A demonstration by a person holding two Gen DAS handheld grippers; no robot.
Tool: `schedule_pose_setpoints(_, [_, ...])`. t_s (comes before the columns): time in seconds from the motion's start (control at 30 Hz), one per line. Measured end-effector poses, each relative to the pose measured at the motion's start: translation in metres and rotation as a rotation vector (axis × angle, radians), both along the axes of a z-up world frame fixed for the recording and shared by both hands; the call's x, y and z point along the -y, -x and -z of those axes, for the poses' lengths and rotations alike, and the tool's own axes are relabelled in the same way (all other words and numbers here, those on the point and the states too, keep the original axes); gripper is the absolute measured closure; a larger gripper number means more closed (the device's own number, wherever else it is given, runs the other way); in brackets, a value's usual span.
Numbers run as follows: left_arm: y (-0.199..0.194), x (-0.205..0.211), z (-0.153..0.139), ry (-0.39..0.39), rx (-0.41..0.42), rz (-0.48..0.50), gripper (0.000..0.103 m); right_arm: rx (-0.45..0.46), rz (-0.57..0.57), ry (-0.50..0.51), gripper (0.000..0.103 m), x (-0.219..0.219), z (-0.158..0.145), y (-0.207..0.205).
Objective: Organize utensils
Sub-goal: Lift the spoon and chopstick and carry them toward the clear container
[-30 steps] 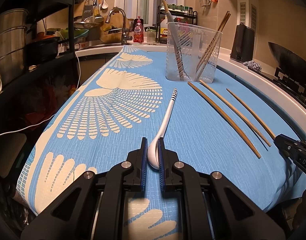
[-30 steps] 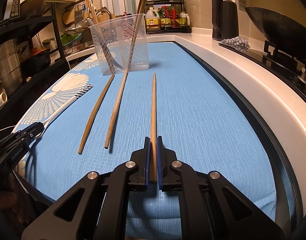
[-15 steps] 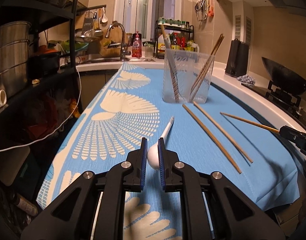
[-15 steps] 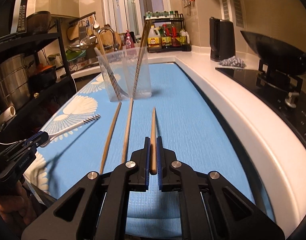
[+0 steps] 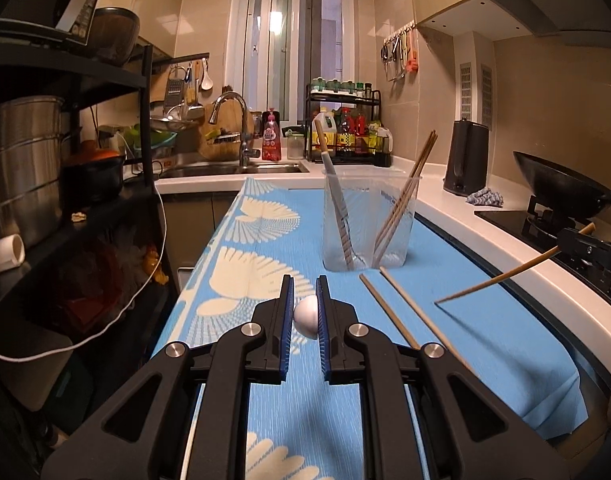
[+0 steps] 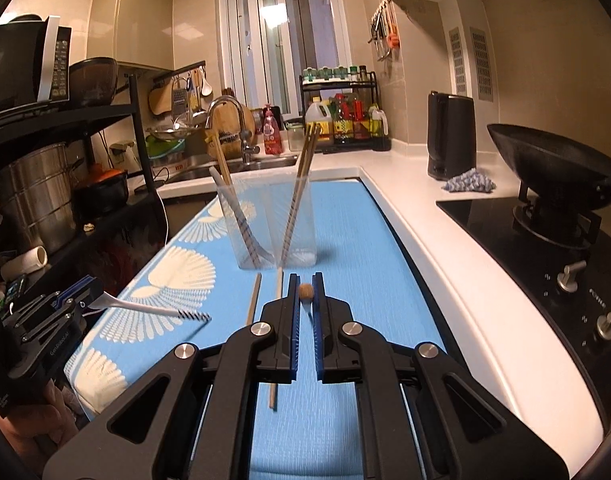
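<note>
We had the left hand-held gripper (image 5: 305,312) clamped on the white spoon (image 5: 306,316) and the right hand-held gripper (image 6: 305,300) clamped on a chopstick (image 6: 305,291). Both were held clear of the worktop (image 5: 505,340) — probably bound for the clear cup (image 5: 367,224), where like utensils stood upright.

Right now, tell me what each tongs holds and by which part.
Left tongs grip the white spoon by its bowl. Right tongs grip a chopstick near one end.

White spoon (image 5: 306,315) and one wooden chopstick (image 5: 501,278) held aloft; two chopsticks (image 5: 401,312) flat before clear holder (image 5: 367,224).
</note>
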State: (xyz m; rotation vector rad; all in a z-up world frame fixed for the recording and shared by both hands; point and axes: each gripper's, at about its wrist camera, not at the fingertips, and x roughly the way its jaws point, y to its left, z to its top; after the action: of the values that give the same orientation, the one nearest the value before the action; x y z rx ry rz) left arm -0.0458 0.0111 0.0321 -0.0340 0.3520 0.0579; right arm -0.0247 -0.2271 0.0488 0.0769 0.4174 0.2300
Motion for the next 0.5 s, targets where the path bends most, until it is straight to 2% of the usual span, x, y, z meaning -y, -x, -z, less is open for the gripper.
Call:
schedule_pose_setpoints(0.23, [-0.021,-0.001,-0.032,-0.004,-0.021,0.001,0.092,0.007,-0.013,0.004,0.097,-0.01,-0.024,-0.017])
schedule_pose_setpoints(0.5, [-0.047,0.0,-0.052,-0.005,-0.135,0.037,0.092,-0.012,-0.034,0.031,0.097,-0.022,-0.051,-0.037])
